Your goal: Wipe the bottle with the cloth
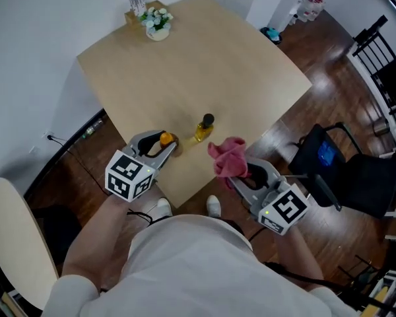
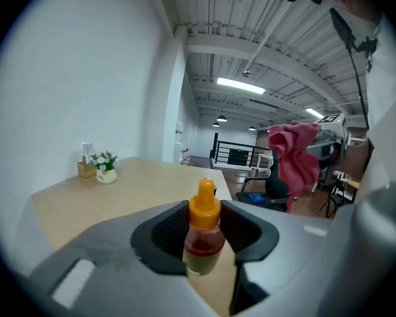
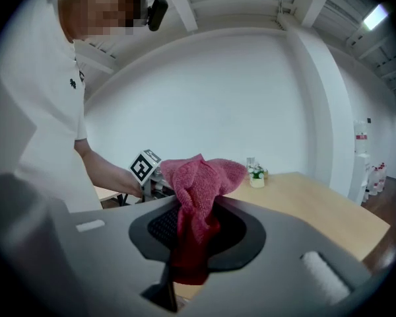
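Note:
A small bottle with an orange cap (image 1: 165,139) (image 2: 203,233), holding reddish-amber liquid, stands upright between the jaws of my left gripper (image 1: 162,142) (image 2: 204,240), which is shut on it just above the wooden table (image 1: 185,65) near its front corner. My right gripper (image 1: 243,172) (image 3: 195,236) is shut on a pink cloth (image 1: 228,156) (image 3: 199,193) that bunches up above its jaws. The cloth (image 2: 294,156) hangs to the right of the bottle, apart from it. The left gripper's marker cube (image 3: 144,167) shows behind the cloth in the right gripper view.
A second bottle with a black cap and yellow liquid (image 1: 204,128) stands on the table between the grippers. A flower pot (image 1: 157,24) and a small box (image 1: 137,8) sit at the far corner. A black chair (image 1: 336,167) is at the right, a white chair (image 1: 13,236) at the left.

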Motion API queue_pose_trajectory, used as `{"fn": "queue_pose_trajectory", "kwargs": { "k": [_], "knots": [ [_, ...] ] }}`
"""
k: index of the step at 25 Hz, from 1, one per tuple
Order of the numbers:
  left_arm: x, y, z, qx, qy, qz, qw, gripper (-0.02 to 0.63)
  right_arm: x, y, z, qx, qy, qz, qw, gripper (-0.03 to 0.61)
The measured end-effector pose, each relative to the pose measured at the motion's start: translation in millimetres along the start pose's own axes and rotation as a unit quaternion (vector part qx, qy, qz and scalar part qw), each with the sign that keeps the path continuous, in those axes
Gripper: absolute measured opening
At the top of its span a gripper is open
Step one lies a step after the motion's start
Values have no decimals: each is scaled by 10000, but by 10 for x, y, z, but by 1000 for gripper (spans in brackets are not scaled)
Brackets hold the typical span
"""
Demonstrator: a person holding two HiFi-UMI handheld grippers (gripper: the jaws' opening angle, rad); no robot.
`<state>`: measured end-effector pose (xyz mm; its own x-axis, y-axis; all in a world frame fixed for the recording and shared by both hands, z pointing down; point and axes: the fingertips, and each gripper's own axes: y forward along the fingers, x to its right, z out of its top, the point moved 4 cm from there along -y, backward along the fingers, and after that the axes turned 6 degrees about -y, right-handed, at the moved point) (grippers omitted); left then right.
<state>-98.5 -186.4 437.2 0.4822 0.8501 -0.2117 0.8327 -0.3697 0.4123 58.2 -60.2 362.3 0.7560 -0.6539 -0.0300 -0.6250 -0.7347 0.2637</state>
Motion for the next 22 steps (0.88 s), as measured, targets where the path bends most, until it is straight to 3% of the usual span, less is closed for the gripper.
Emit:
{"fn": "queue_pose_trajectory", "kwargs": {
  "k": [9, 15, 22],
  "knots": [
    [382, -411, 583, 318, 121, -297, 9990, 153, -30, 800, 442, 527, -535, 905, 9931, 86],
    [484, -541, 798, 544, 83, -206, 9983, 153, 9, 865, 134, 232, -530, 1223, 9908, 86],
    [567, -624, 1021, 745, -159, -103, 9970, 153, 65, 833, -443, -458, -425, 1536, 9862, 86]
  ]
}}
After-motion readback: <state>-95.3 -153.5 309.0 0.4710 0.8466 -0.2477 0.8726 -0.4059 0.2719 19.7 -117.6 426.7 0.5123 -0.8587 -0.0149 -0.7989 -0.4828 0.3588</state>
